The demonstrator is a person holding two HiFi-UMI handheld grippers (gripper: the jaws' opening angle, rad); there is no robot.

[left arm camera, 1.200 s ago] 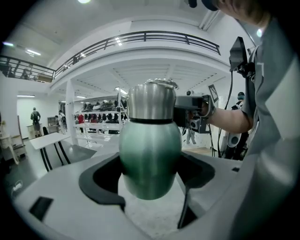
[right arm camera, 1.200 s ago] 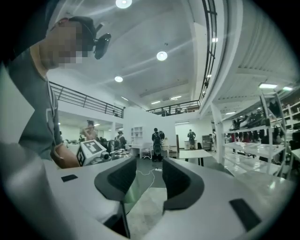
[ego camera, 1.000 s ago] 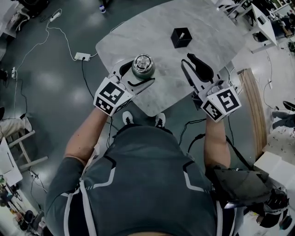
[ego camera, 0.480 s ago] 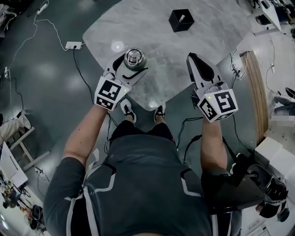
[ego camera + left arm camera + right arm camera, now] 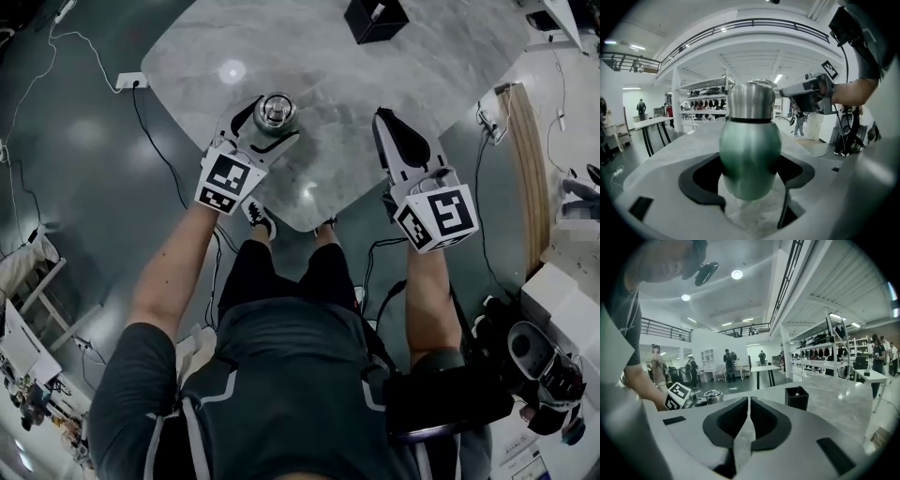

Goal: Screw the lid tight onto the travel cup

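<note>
The travel cup (image 5: 275, 113) stands upright on the grey marble table (image 5: 328, 66), a green body (image 5: 750, 154) topped by a steel lid (image 5: 751, 101). My left gripper (image 5: 271, 122) is shut on the cup, with its black pads against both sides of the body (image 5: 750, 174). My right gripper (image 5: 381, 115) hovers over the table to the right of the cup, well apart from it. Its jaws are shut with nothing between them (image 5: 749, 400). The right gripper view shows the cup (image 5: 712, 396) at the far left.
A small black box (image 5: 375, 17) stands at the table's far side, also visible ahead of the right gripper (image 5: 796, 398). A white power strip (image 5: 131, 81) with cables lies on the floor to the left. The table's near edge runs just below both grippers.
The right gripper's jaws, open a second ago, have closed on nothing. The left gripper keeps its hold on the cup. The table and both grippers sit higher in the head view.
</note>
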